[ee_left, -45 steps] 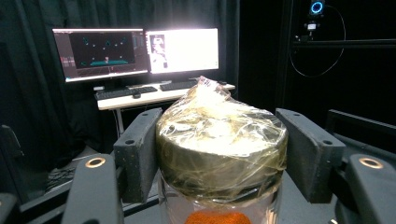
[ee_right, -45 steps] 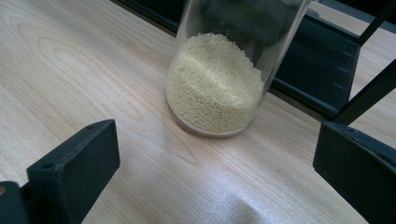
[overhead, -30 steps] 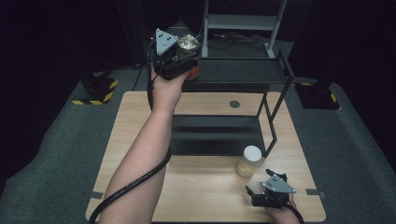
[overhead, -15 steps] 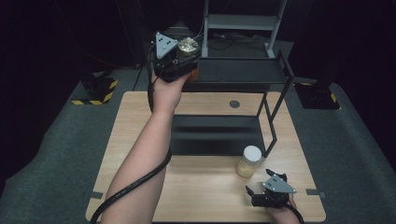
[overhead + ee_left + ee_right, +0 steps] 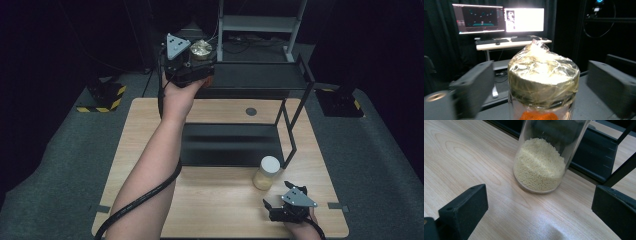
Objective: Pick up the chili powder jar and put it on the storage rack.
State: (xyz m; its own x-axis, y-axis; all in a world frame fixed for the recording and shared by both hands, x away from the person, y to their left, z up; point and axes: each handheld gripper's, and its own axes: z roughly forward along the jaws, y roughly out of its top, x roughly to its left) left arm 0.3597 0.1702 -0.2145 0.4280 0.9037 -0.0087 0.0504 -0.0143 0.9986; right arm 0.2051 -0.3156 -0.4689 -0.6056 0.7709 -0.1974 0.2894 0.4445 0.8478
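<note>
Your left gripper stands raised at the top shelf of the black rack; its jaws have just been opening and now stand spread, clear of the foil-capped jar upright between them, orange contents showing below. Your right gripper rests low on the wooden table, jaws spread and empty, the grain jar just ahead beside the rack's lower shelf.
</note>
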